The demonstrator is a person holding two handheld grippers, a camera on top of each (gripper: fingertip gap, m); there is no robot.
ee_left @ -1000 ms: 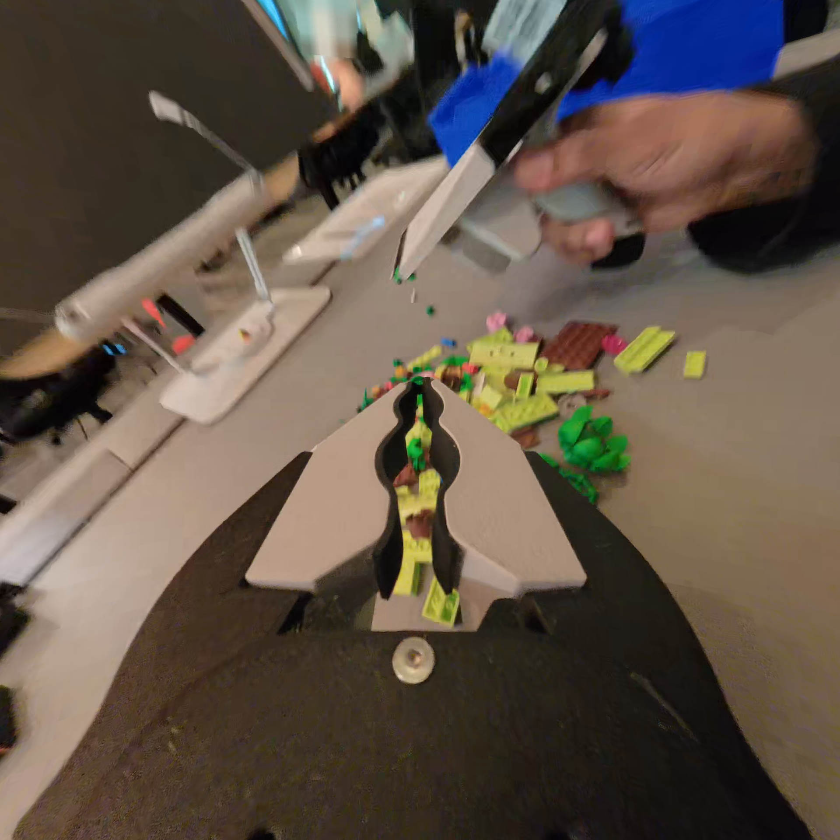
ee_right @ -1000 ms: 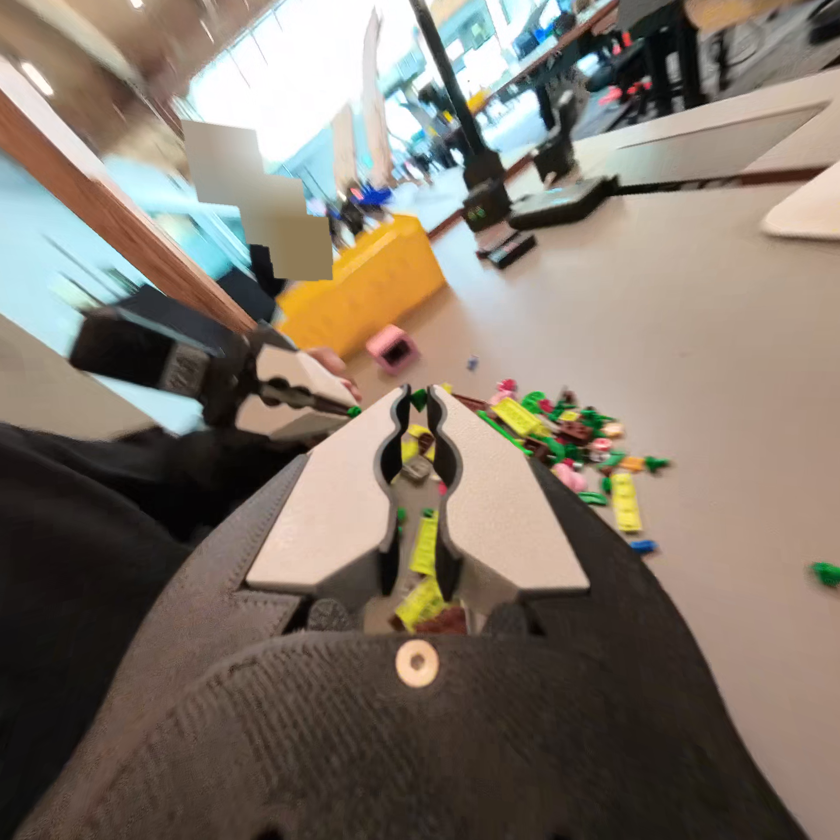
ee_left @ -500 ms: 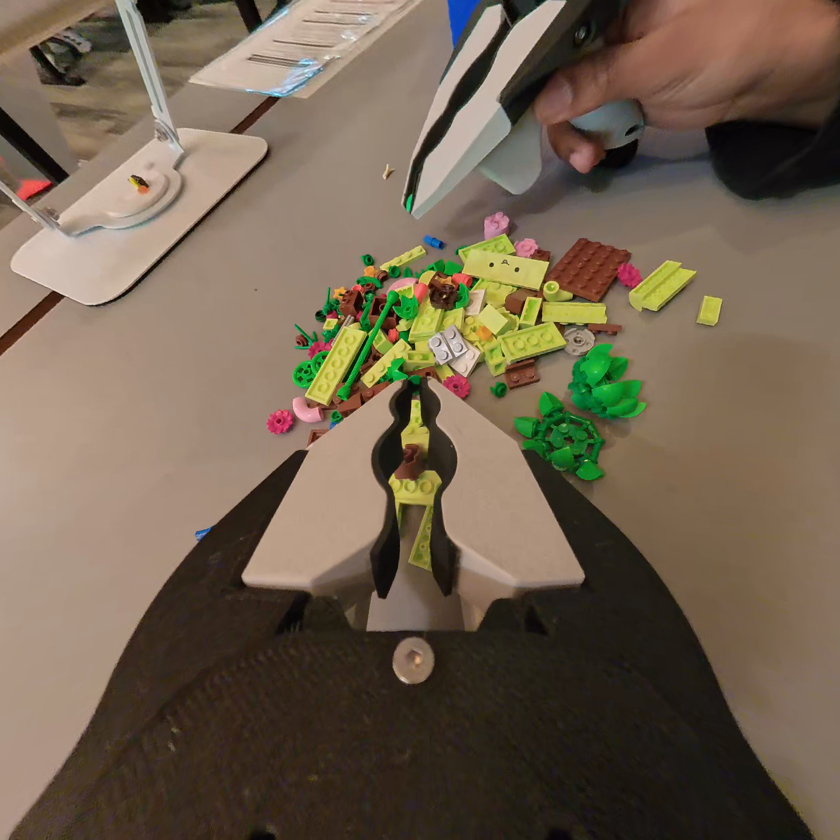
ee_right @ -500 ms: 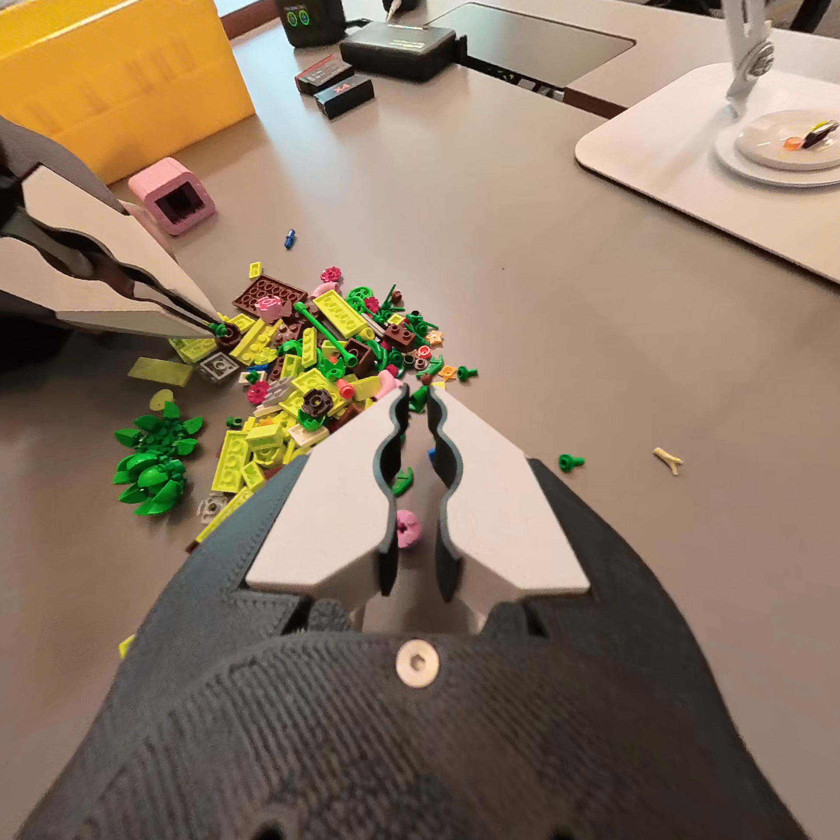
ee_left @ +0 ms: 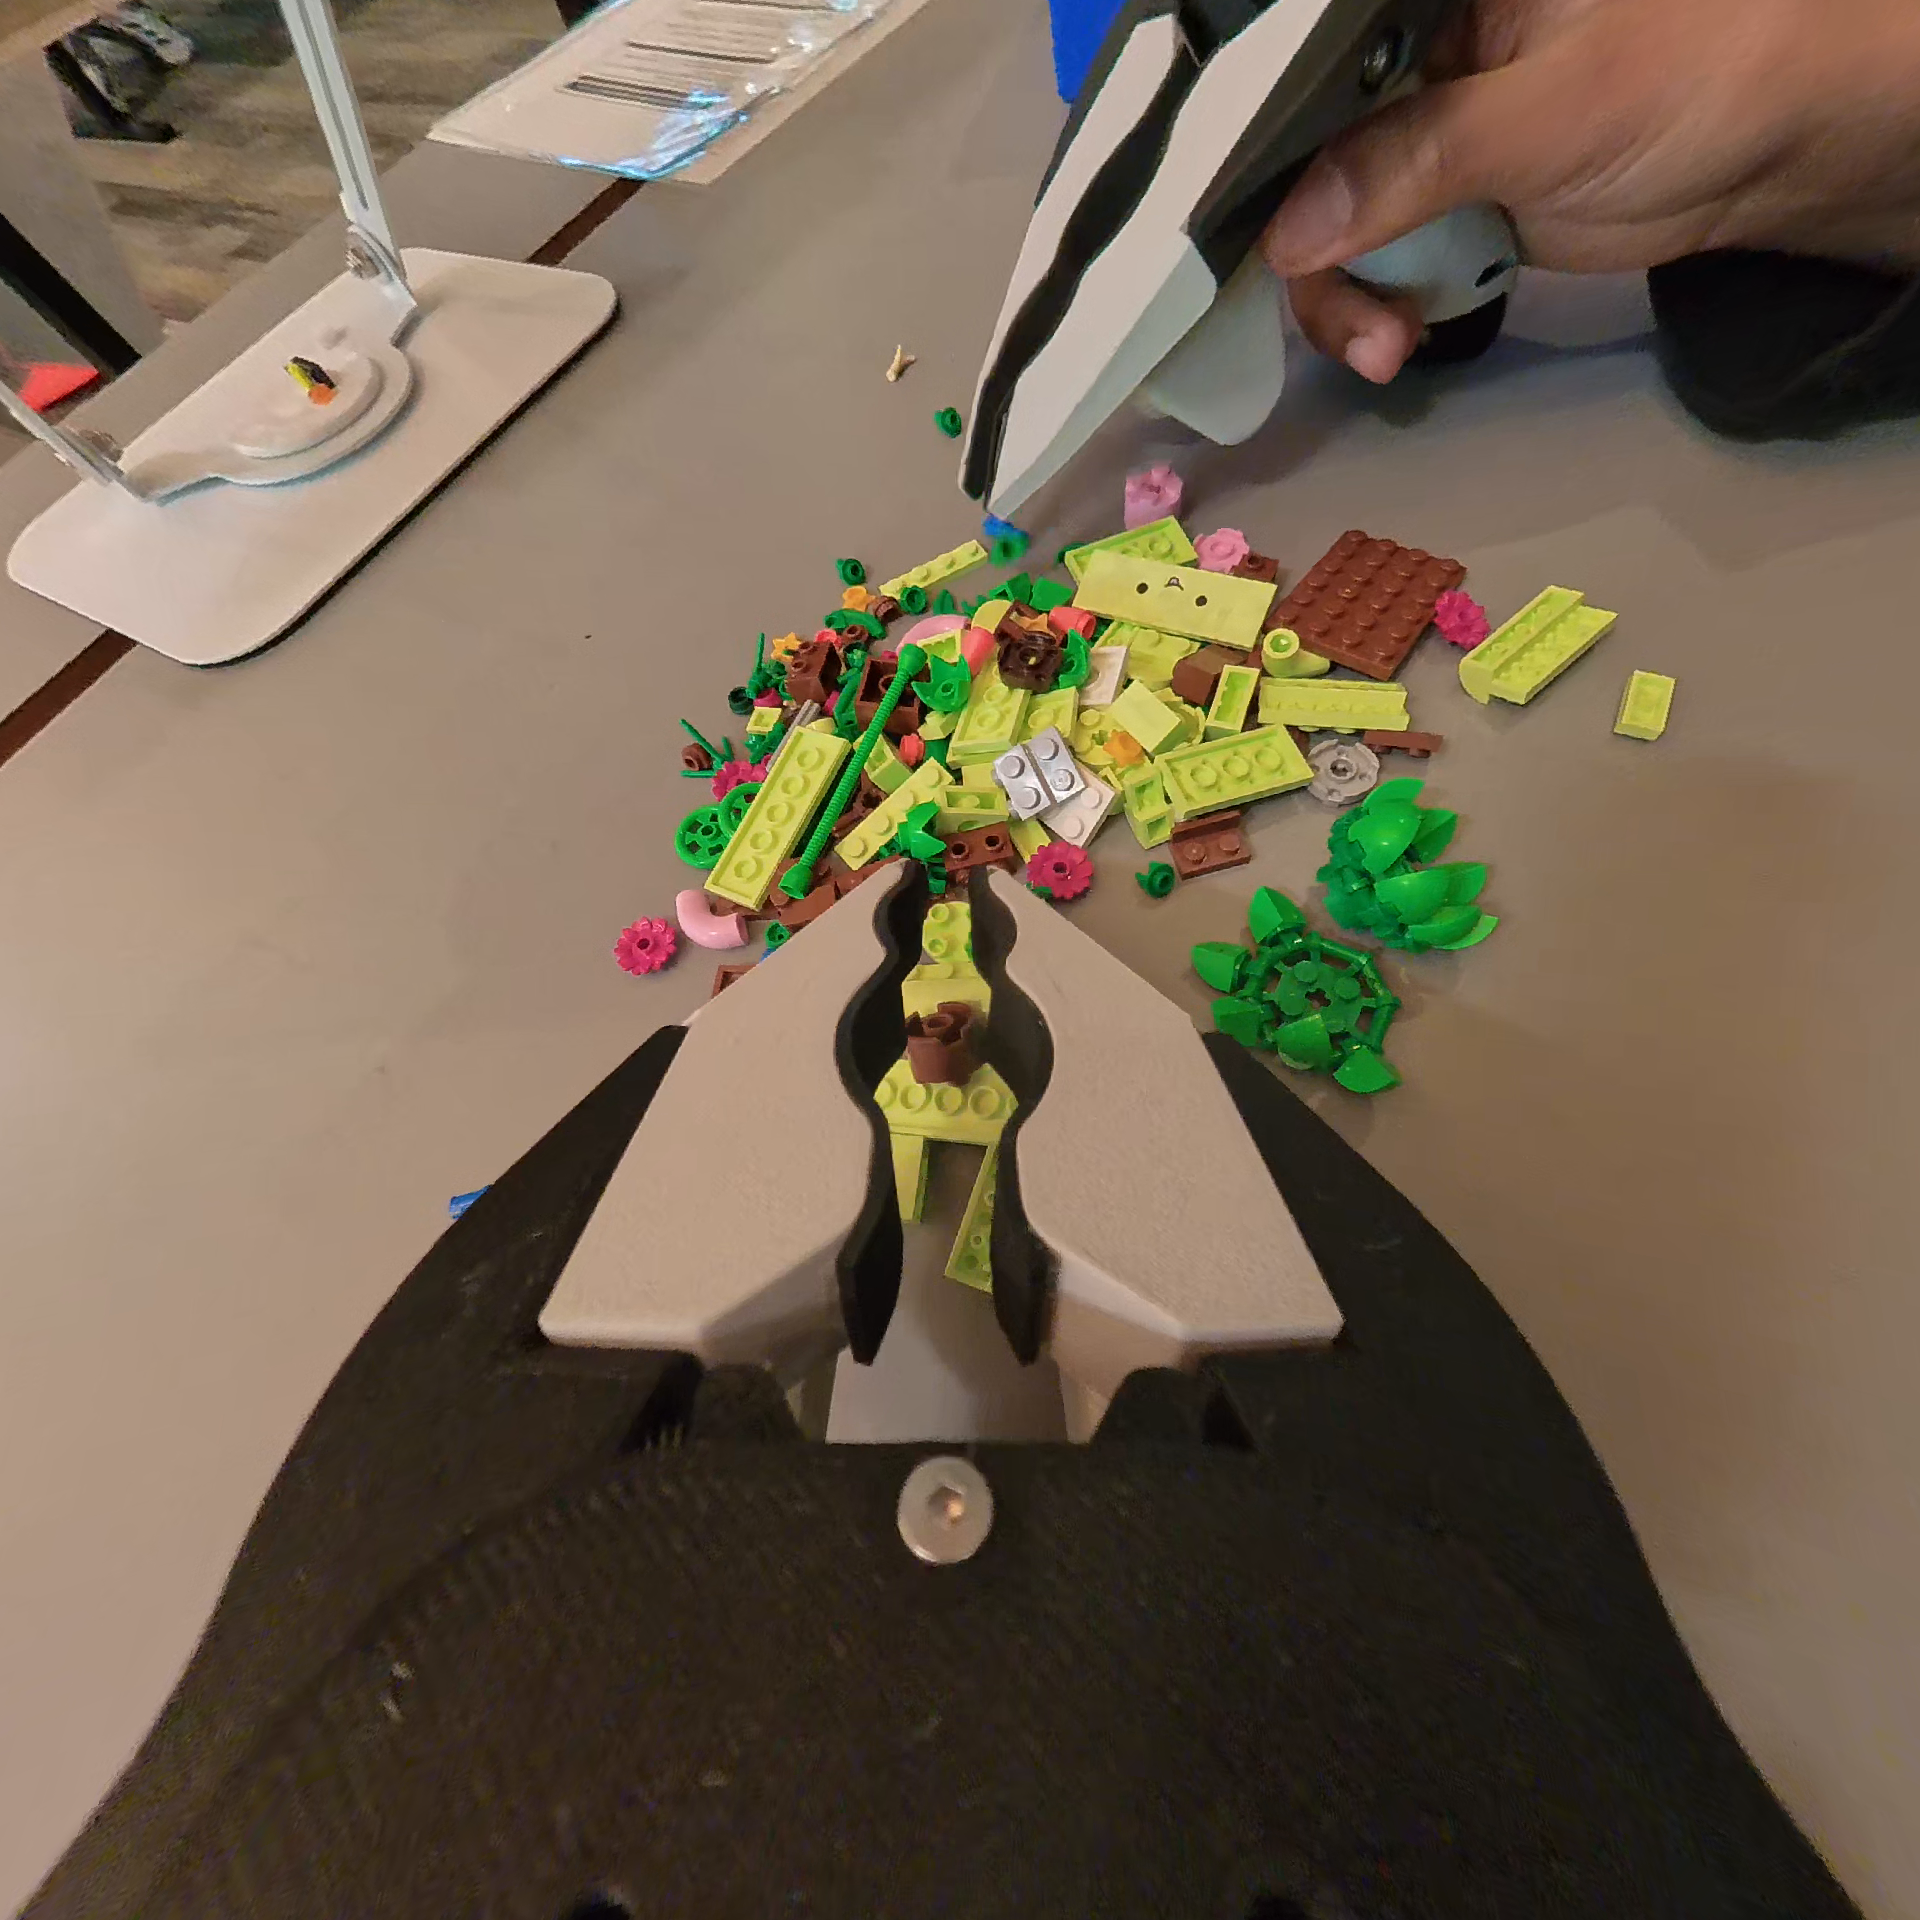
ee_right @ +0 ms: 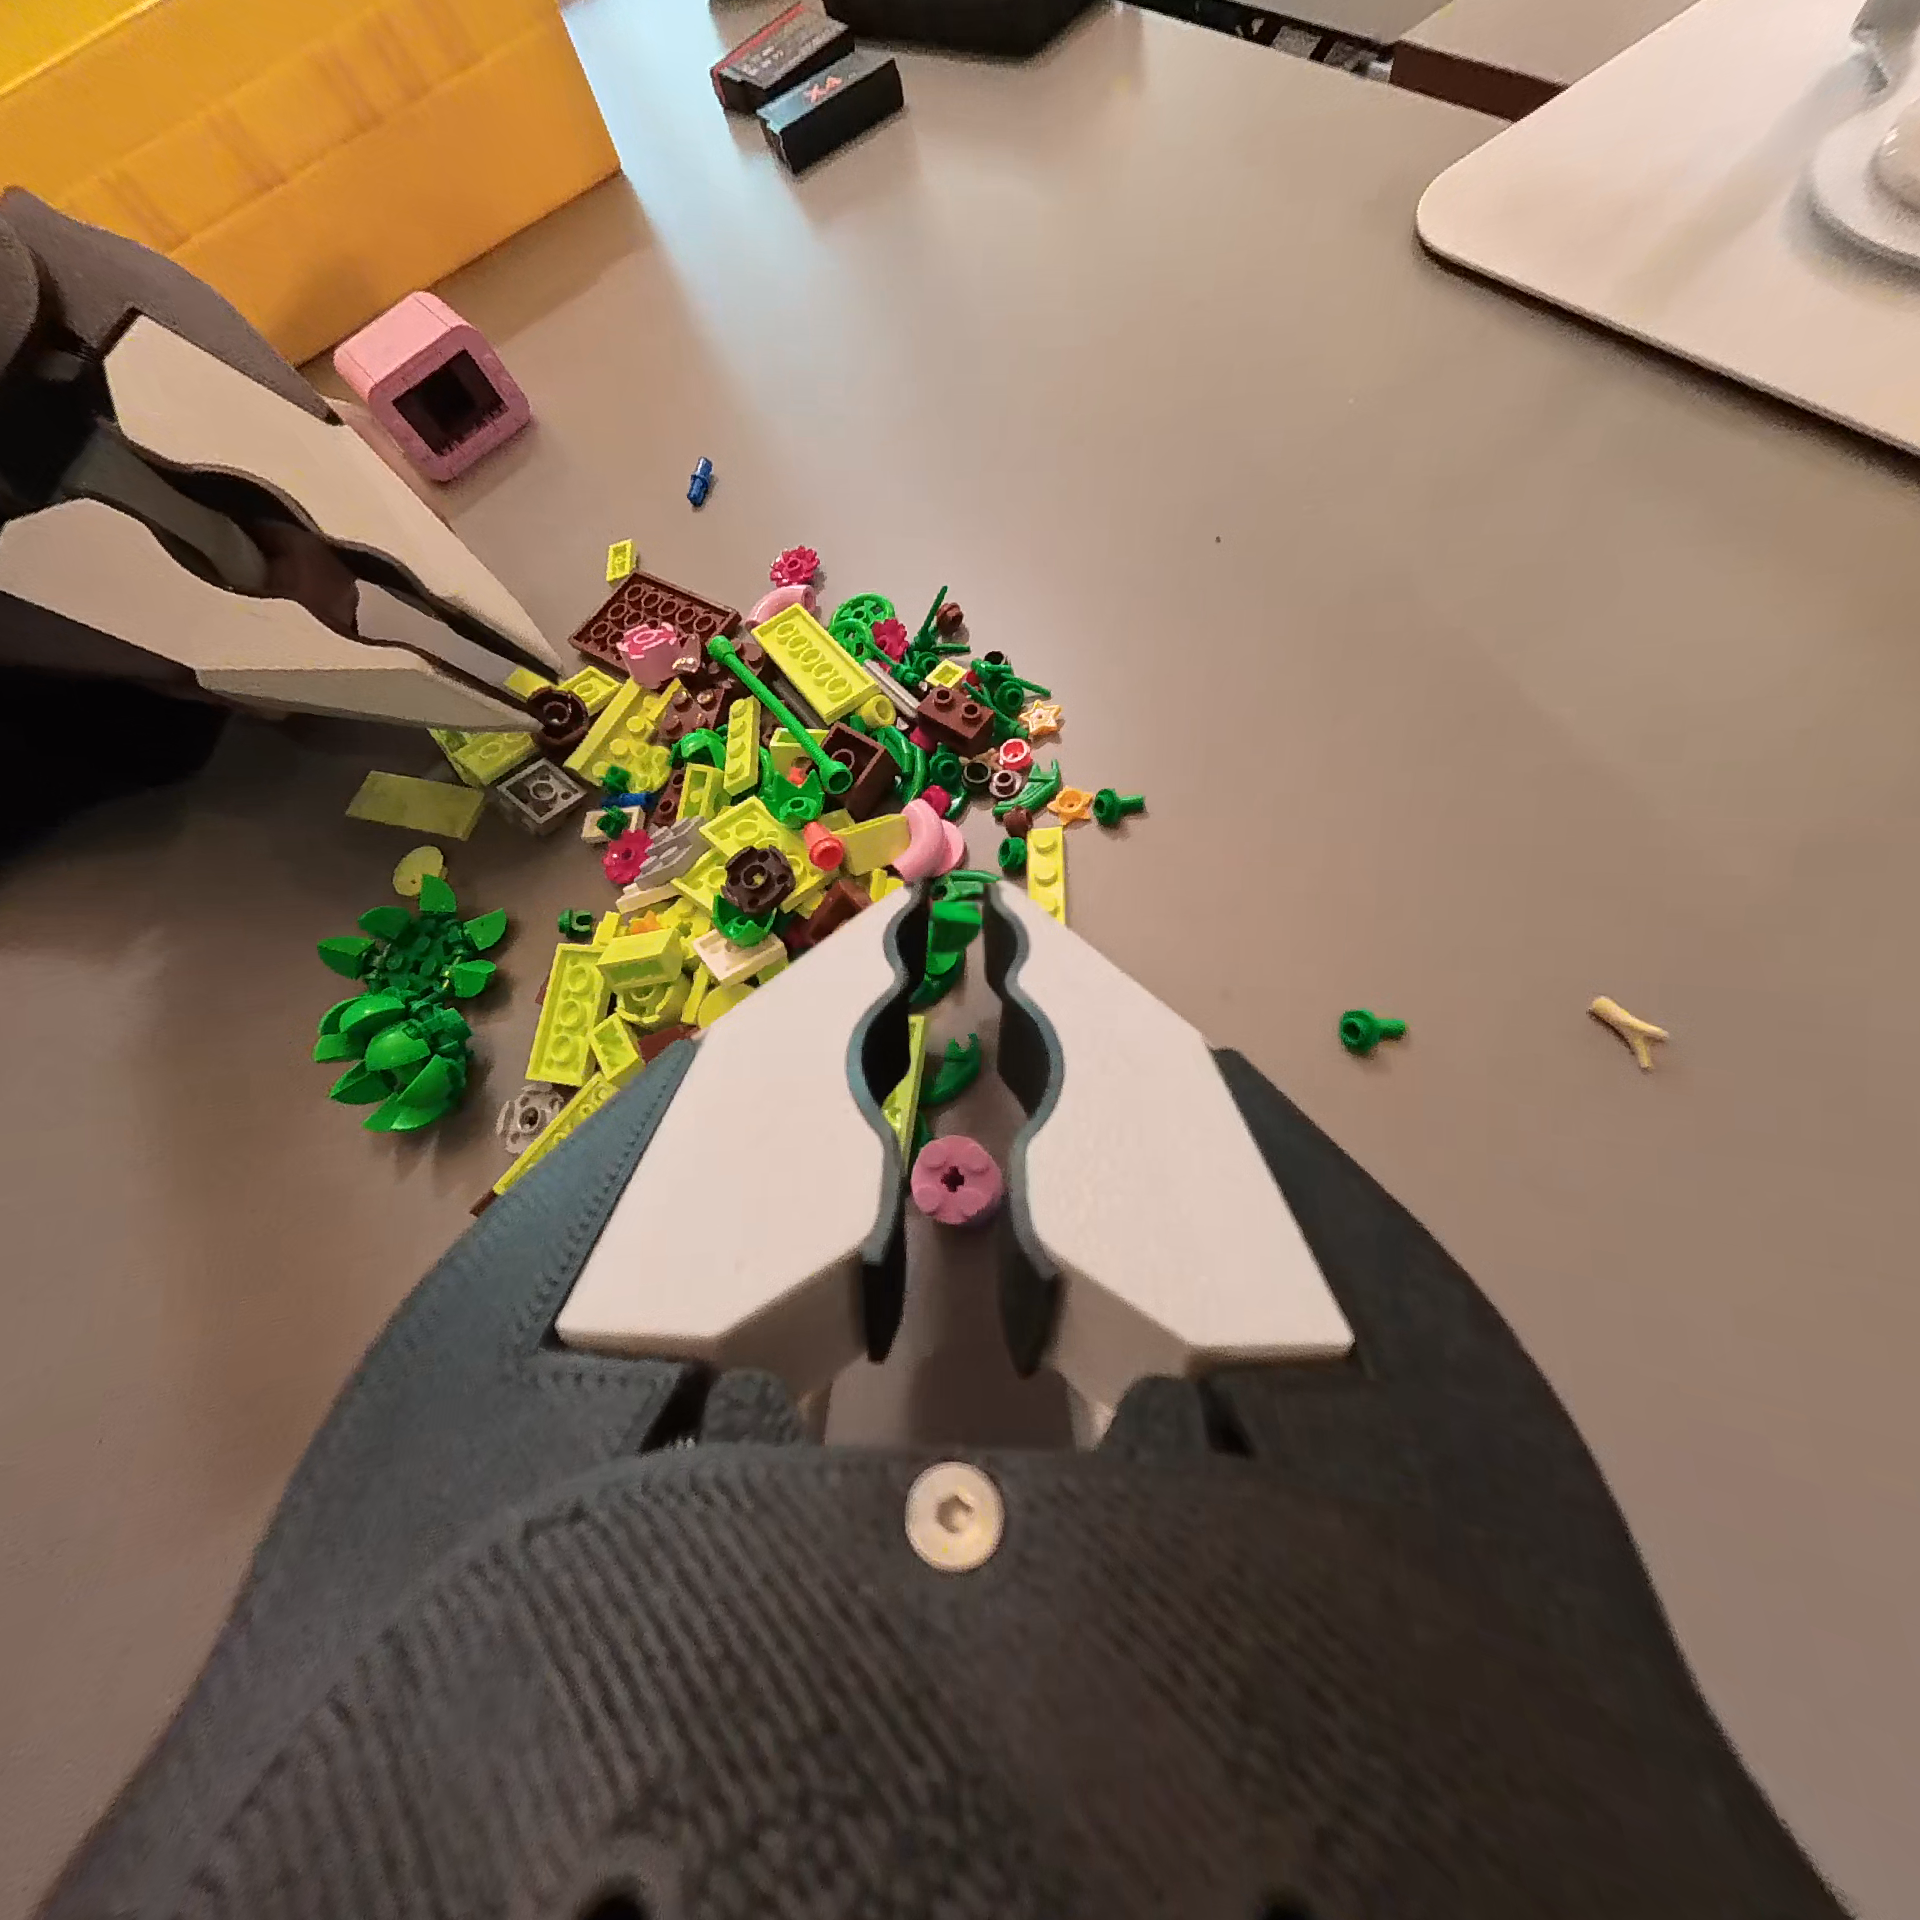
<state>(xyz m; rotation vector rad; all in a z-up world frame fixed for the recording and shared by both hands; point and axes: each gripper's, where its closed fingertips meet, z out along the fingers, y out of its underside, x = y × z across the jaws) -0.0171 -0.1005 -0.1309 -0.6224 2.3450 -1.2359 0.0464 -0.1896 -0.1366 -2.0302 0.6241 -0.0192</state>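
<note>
Over the near edge of a loose pile of small bricks (ee_left: 1039, 727) on the grey table (ee_left: 364, 935), the left gripper (ee_left: 940, 883) has its jaws drawn almost together, gripping a small lime-green build (ee_left: 940, 1101) with a brown round piece (ee_left: 940, 1039) seated on top. That is the only assembled item in either tool. From the far side the right gripper (ee_right: 951, 899), held by a hand (ee_left: 1610, 135), points down at the pile's far edge; its jaws are also nearly closed, and a small green leaf piece (ee_right: 951, 935) appears pinched just behind the tips. A pink round stud (ee_right: 956, 1179) lies on the table beneath its fingers. Most parts lie unjoined — lime plates, green stems, pink flowers and a brown studded plate (ee_left: 1366, 603) at the far right. Two green leafy clusters (ee_left: 1392, 862), already put together, sit just right of the pile. A pink cube (ee_right: 436, 390) and a yellow box (ee_right: 291, 135) stand well apart on one side — a white stand base (ee_left: 312, 468) on the other.
</note>
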